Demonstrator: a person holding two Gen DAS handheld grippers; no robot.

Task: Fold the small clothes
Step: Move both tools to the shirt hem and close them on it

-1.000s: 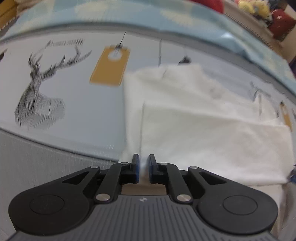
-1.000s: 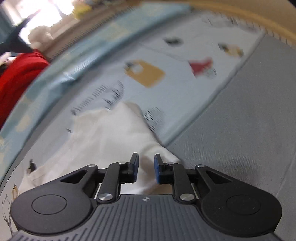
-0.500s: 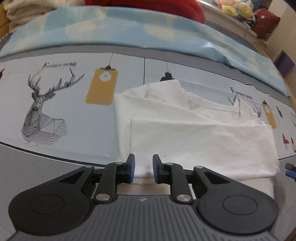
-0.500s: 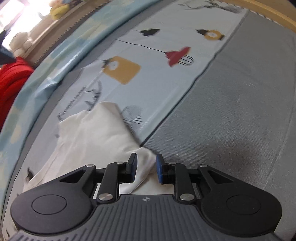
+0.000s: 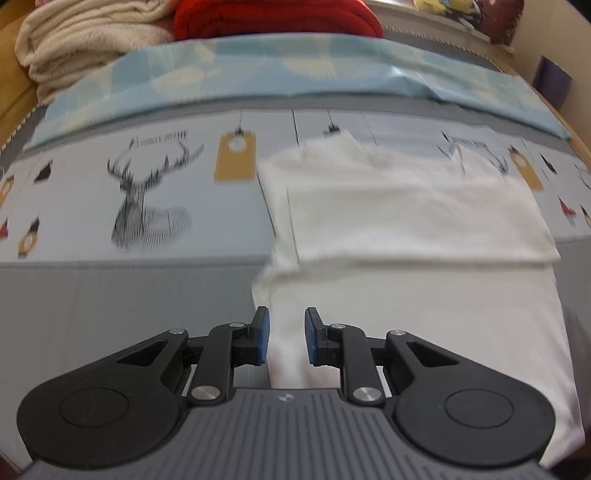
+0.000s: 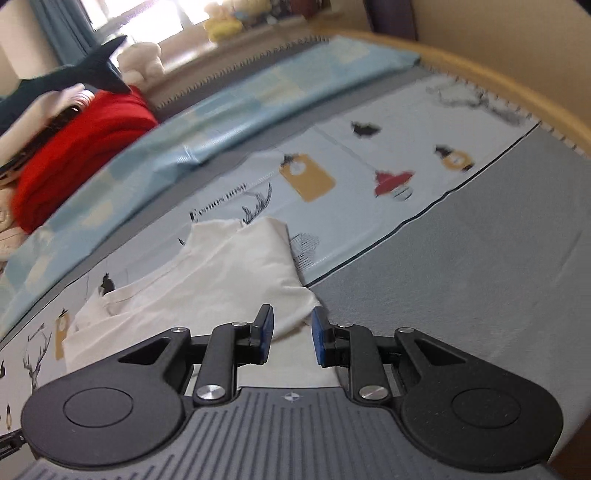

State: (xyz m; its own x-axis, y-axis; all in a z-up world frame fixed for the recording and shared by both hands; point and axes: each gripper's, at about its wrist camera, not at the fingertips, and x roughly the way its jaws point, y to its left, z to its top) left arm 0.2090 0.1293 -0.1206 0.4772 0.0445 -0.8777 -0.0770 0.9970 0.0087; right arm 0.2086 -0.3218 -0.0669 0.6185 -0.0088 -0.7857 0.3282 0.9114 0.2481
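Observation:
A small white garment lies partly folded on a printed sheet, its top layer doubled over toward me. My left gripper is open, its blue pads either side of the garment's near left edge, not clamping it. In the right wrist view the same white garment lies ahead and to the left. My right gripper is open over the garment's near right corner, with cloth showing between the jaws.
The printed sheet with deer and lamp drawings covers a grey mattress. A light blue blanket, a red blanket and a cream blanket lie behind. A wooden bed edge runs at the right.
Both grippers have opened wider and pulled back toward me, so more of the garment's near part shows. The folded-over layer stays lying flat.

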